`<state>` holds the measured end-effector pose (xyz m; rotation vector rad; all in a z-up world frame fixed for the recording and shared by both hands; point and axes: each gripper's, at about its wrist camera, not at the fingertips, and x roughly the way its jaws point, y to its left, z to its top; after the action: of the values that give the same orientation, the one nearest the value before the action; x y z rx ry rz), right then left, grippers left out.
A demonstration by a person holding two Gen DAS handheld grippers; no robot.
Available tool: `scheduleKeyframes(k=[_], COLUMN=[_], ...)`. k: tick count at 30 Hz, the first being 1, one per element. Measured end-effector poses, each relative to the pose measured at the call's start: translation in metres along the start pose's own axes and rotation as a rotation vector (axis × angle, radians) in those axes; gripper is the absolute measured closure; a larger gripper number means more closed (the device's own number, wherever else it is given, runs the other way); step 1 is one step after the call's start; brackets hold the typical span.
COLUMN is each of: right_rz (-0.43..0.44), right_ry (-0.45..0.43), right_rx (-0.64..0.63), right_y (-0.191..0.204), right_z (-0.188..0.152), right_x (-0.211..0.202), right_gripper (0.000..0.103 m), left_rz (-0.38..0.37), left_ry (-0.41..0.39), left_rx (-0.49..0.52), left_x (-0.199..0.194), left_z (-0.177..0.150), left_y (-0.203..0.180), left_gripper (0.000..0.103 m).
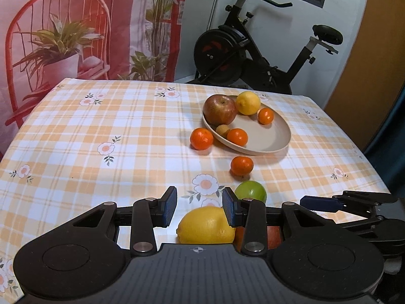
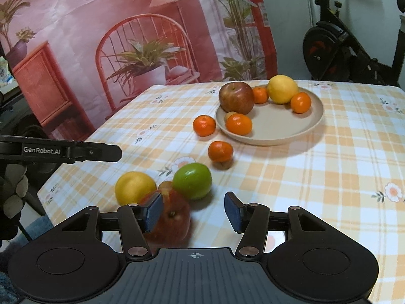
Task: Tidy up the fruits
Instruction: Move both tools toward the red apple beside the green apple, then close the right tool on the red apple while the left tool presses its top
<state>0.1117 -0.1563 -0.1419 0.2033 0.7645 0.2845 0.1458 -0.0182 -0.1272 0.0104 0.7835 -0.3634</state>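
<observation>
A beige plate (image 1: 268, 141) (image 2: 286, 129) holds a red apple (image 1: 219, 109) (image 2: 236, 97), a lemon (image 1: 248, 102) (image 2: 282, 89), tangerines and a small brown fruit (image 1: 223, 130). Two tangerines (image 1: 201, 138) (image 1: 241, 165) lie on the cloth beside the plate. Near me lie a yellow lemon (image 1: 206, 225) (image 2: 135, 187), a green apple (image 1: 251, 192) (image 2: 192, 180) and a red apple (image 2: 172, 219). My left gripper (image 1: 200, 207) is open and empty, just above the near lemon. My right gripper (image 2: 194, 211) is open and empty, its left finger over the near red apple.
The table carries an orange checked cloth (image 1: 101, 131) with flowers. A printed backdrop (image 2: 126, 38) hangs behind it at the left. An exercise bike (image 1: 253, 50) stands behind the far edge. The right gripper's arm shows at the left wrist view's right edge (image 1: 354, 202).
</observation>
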Motion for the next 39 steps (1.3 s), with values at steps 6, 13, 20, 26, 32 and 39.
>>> scheduleKeyframes(k=[6, 13, 20, 26, 32, 39], right_rz=[0.025, 0.075, 0.093, 0.098, 0.102, 0.089], right_ry=[-0.005, 0.015, 0.060, 0.088, 0.094, 0.088], right_rx=[-0.012, -0.010, -0.001, 0.003, 0.008, -0.012], right_y=[0.008, 0.017, 0.021, 0.021, 0.020, 0.021], right_z=[-0.001, -0.008, -0.015, -0.021, -0.024, -0.023], right_x=[-0.001, 0.011, 0.027, 0.036, 0.038, 0.035], right_gripper=[0.045, 0.039, 0.038, 0.039, 0.045, 0.046], left_rz=[-0.002, 0.002, -0.019, -0.041, -0.062, -0.094], left_ry=[-0.020, -0.024, -0.036, -0.023, -0.018, -0.004], left_rx=[0.003, -0.017, -0.027, -0.021, -0.016, 0.000], left_x=[-0.004, -0.005, -0.005, 0.000, 0.002, 0.004], left_z=[0.000, -0.008, -0.011, -0.016, -0.019, -0.021], left_y=[0.001, 0.003, 0.000, -0.006, -0.010, -0.018], left_gripper=[0.061, 0.062, 0.062, 0.061, 0.062, 0.062])
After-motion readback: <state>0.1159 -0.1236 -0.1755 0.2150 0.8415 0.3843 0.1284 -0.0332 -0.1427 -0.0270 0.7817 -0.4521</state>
